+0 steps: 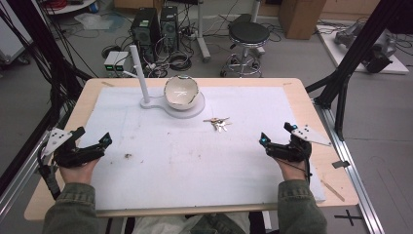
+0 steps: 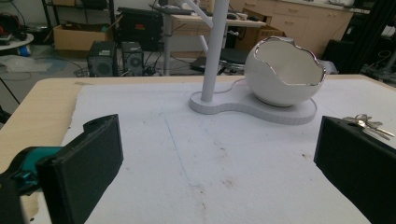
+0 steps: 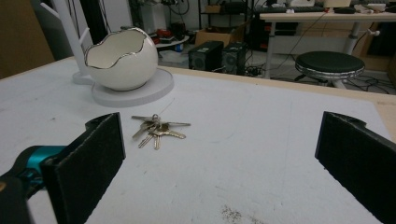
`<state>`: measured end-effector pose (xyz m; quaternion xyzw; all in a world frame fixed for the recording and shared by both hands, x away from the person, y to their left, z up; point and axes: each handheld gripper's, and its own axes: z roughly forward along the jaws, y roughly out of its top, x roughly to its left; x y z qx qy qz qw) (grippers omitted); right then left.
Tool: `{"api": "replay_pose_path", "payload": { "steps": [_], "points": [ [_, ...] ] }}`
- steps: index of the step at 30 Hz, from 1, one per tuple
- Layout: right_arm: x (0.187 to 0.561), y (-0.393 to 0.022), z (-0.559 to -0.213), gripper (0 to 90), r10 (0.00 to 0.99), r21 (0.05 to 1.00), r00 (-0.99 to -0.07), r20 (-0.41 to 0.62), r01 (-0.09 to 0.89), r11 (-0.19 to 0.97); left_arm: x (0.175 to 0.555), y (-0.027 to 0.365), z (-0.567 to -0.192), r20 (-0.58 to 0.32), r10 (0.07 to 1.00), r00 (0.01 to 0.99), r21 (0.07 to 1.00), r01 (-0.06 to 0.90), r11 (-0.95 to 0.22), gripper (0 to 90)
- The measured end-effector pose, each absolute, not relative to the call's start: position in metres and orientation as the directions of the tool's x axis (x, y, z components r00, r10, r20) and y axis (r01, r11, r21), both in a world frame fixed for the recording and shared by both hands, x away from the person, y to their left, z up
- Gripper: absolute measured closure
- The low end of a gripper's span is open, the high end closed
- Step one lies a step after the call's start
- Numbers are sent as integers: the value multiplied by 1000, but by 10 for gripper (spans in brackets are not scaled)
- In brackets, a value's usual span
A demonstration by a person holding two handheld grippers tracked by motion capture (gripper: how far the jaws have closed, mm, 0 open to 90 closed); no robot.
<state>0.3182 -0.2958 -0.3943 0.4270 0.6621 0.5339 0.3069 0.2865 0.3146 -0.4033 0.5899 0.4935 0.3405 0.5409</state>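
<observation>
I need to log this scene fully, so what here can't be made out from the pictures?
- Keys: high view, too small to count; right gripper view, they overlap.
- Egg-shaped bowl: its near wall hides its bottom in both gripper views.
- White stand: top cut off by the left gripper view's upper edge.

In the left gripper view the white post [image 2: 212,51] runs out past the top edge, so its upper branches are cut off, and the bunch of keys [image 2: 369,125] is partly hidden behind the right-hand jaw. In the high view the keys [image 1: 218,123] are too small to count, and a small dark speck [image 1: 128,156] on the mat [image 1: 195,165] cannot be identified.
</observation>
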Motion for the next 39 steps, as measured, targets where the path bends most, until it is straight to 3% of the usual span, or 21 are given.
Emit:
{"api": "replay_pose_path", "payload": {
  "steps": [39],
  "points": [
    [324, -292, -394, 5, 897, 960, -440, 49, 267, 79, 288, 314, -406, -159, 944, 290, 971, 219, 96, 17]
  ]
}}
